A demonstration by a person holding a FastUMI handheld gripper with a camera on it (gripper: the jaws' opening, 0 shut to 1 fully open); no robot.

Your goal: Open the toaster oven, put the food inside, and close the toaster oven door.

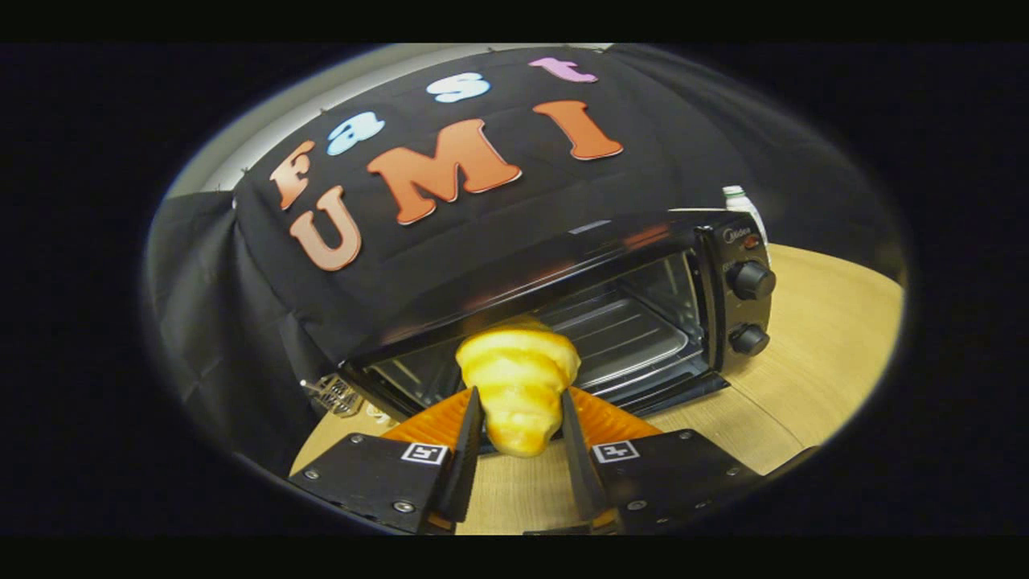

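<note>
Gripper point(521, 418) w/ both fingers pressed on a croissant point(518, 386), held off the wooden table point(812, 362). Just beyond it, toaster oven point(595, 314) w/ door open, rack point(619, 334) inside, 2 knobs point(752, 280) on its side panel. Bottle point(738, 199) behind the oven.

Croissant point(518, 386), held between the tongs point(520, 438): golden yellow, with paler cream bands across its ridges.
Toaster oven point(563, 322): glossy black casing, door open, grey metal rack and tray inside; two black knobs point(751, 280) on the black control panel, a small orange-red lamp above them.
Plate point(603, 418): orange, ribbed.
Bench point(812, 362): light wood grain, tan.
Bottle point(739, 201) behind the oven: white with a green cap.
</note>
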